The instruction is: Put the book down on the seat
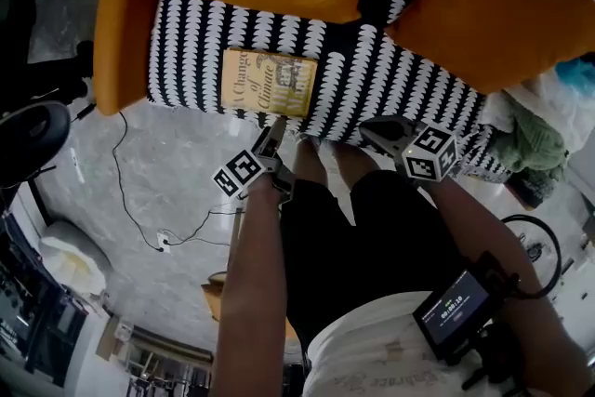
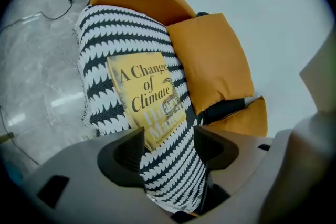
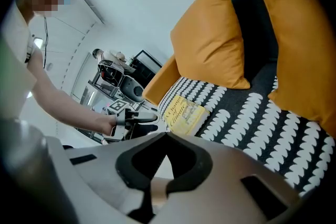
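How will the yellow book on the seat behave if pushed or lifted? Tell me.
The book lies flat with straight edges, so it is probably stiff and will not roll. It looks thin, so likely light. The patterned seat cover is fabric, so a push may bunch it rather than slide cleanly.

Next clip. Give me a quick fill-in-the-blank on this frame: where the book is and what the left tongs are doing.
1. The book lies on the patterned seat with its cover facing ____.
2. The left tongs are ____, gripping nothing.
3. The cushion at the chair's back is ____ in colour.

Missing words: up; open; orange.
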The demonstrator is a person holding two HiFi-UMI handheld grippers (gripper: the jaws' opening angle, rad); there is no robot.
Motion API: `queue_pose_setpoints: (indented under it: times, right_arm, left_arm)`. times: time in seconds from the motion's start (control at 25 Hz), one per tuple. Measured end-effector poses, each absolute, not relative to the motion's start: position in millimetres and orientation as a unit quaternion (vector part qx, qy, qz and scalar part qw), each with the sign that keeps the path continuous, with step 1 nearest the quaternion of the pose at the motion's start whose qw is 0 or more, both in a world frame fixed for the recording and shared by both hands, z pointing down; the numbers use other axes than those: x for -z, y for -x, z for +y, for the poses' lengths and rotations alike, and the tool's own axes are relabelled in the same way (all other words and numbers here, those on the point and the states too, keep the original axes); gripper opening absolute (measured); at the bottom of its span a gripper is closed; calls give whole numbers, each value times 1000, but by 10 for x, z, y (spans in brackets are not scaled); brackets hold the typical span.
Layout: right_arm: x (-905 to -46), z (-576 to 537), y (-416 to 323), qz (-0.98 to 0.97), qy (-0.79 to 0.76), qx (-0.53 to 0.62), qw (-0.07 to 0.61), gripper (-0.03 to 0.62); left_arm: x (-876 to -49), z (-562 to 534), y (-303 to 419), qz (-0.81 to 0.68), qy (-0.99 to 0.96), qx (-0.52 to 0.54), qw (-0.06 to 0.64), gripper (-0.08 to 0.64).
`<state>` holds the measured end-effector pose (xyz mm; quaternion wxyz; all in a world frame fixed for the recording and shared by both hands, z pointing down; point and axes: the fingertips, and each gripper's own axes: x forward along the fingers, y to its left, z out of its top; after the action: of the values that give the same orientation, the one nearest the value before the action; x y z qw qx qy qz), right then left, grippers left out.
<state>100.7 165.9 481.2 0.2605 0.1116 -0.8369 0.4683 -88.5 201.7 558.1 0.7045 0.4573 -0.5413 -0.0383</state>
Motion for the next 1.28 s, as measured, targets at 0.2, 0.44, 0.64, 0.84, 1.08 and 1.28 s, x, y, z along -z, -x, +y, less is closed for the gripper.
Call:
queue_pose_setpoints:
  times: [0.2,0.44,0.64,0.84,1.08,1.28]
  right_arm:
    - [-4644,1707,-940,-842,-110,-461,258,15]
    - [-4378,1684,-738,-853,-102,-445,254,15]
    - [-4078,1764,-660,-859,-103,-434,252,15]
    - [-3800,1734,-458,-873,-106,-406,249,14]
    - [-3313,1668,-232,-890,-111,-379,229,14]
    - [-2983,1678,-50,-904,-100,-351,223,14]
  left_arm:
    - [-5131,2242,900,-541,-492,14,682,267]
    - [-4594,2404,981,-544,-543,0,640,187]
    - [-4100,2575,910,-539,-571,0,619,142]
    - [-3864,2710,1045,-537,-583,12,609,88]
    - [-3393,2802,1161,-521,-640,4,565,56]
    - [-2985,2797,1299,-529,-665,12,527,12]
